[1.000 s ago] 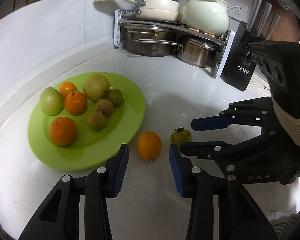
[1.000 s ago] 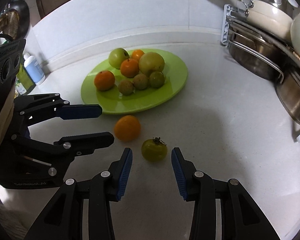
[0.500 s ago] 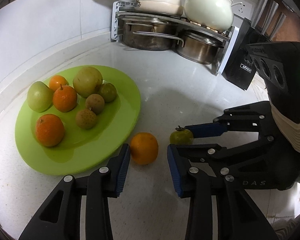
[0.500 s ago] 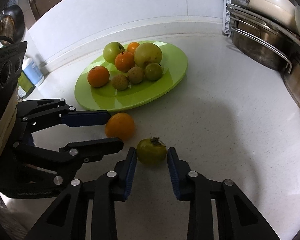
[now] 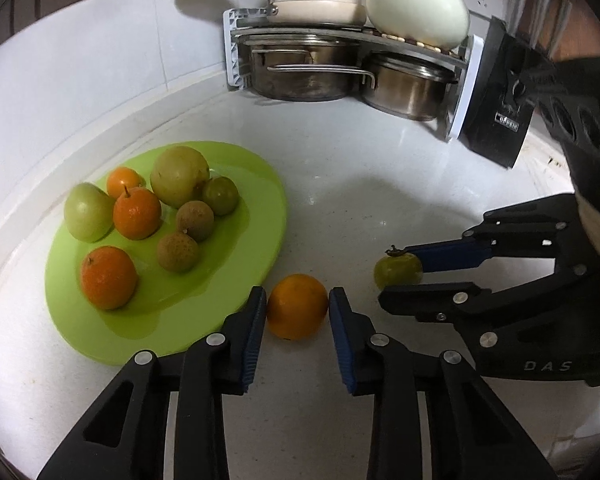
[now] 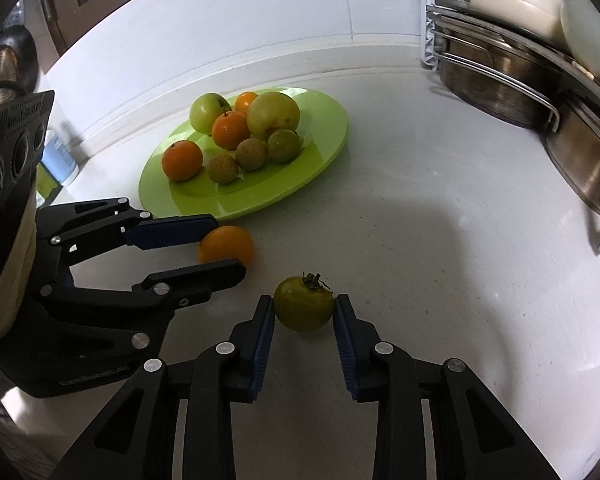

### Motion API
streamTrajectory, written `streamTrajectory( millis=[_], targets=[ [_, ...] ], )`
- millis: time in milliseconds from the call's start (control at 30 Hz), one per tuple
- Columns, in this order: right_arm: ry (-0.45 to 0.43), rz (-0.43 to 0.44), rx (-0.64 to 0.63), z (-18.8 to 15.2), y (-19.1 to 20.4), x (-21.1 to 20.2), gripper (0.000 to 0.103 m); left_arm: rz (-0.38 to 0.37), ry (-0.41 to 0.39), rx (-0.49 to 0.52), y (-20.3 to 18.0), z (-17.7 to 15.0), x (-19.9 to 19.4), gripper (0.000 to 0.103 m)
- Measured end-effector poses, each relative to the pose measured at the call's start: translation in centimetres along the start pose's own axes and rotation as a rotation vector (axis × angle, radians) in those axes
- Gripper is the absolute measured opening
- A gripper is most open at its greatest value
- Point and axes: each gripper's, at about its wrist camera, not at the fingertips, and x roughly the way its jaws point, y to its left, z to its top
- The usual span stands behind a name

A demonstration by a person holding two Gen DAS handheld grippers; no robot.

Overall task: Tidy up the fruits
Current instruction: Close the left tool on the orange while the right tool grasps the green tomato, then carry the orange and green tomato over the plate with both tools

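A loose orange lies on the white counter just off the green plate. My left gripper straddles it, its jaws closing, and both blue pads touch the orange's sides. To its right sits a green fruit with a dry stem cap, and my right gripper is shut on it at counter level. Seen from the right wrist, the left gripper holds the orange beside the plate. The plate carries several oranges, green fruits and small brown fruits.
A rack with steel pots and white cookware stands at the back against the wall. A black knife block is to its right. A white bottle stands left of the plate.
Both grippers slid forward around their fruits and closed. The right came to rest on the green fruit first, and the left narrowed onto the orange.
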Motion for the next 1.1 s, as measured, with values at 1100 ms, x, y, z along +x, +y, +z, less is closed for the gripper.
streamTrajectory(
  millis=[1100],
  targets=[
    [-0.159, -0.003, -0.014, 1.0, 3.5, -5.7, 0.031, 0.057, -0.166, -0.143, 1.9, -0.5, -9.4, 0.032]
  ],
)
